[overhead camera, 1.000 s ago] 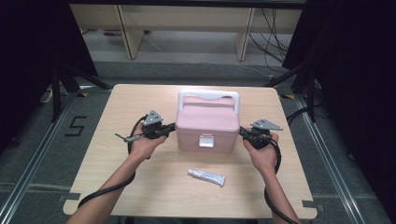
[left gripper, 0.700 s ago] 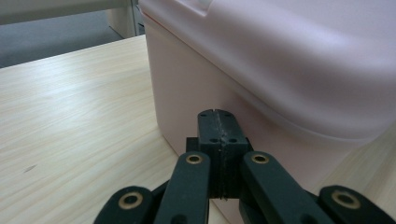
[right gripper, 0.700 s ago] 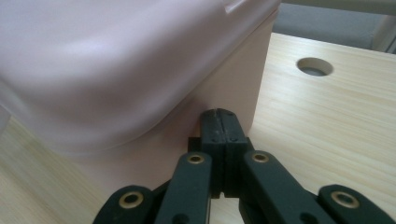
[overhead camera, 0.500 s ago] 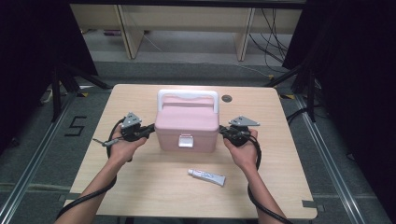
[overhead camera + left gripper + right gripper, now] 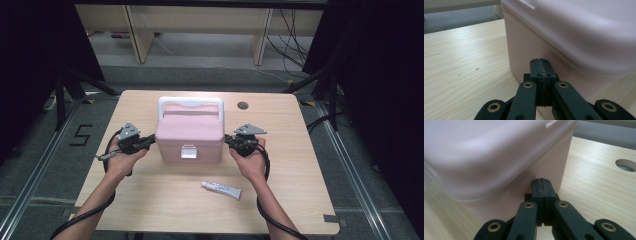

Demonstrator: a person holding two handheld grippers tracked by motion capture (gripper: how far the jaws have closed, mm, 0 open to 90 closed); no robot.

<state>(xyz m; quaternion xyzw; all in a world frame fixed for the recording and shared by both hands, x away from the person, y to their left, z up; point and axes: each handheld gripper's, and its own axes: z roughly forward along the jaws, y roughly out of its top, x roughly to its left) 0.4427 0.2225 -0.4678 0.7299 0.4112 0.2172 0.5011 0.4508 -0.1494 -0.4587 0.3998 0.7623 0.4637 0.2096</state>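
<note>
From the desk's (image 5: 150,210) left edge inward there is a wide strip of bare wood, open right up to the far left corner. Then comes the left gripper (image 5: 147,142), held in the person's left hand (image 5: 120,161) about midway between the near and far edges. Its jaws are pressed fully together with nothing between them, and their tips sit against the lower left wall of the pink box (image 5: 190,137), under the bulge of the lid; the left gripper view (image 5: 541,65) shows the closed tips at that wall.

The pink box stands upright at the middle of the desk, somewhat nearer the far edge than the near one. Its lid is down, the white handle (image 5: 190,103) is raised at the back, and a small latch (image 5: 188,151) faces the near edge. What is inside cannot be seen.

Between the box and the near edge the wood is free except for a small white tube (image 5: 221,189), lying flat, near the right hand (image 5: 251,162).

The right gripper (image 5: 230,141) mirrors the other: jaws closed tight on nothing, tips against the box's right wall (image 5: 541,183). Beyond it lies a round cable hole (image 5: 243,105) toward the far edge, then bare wood out to the right edge.
</note>
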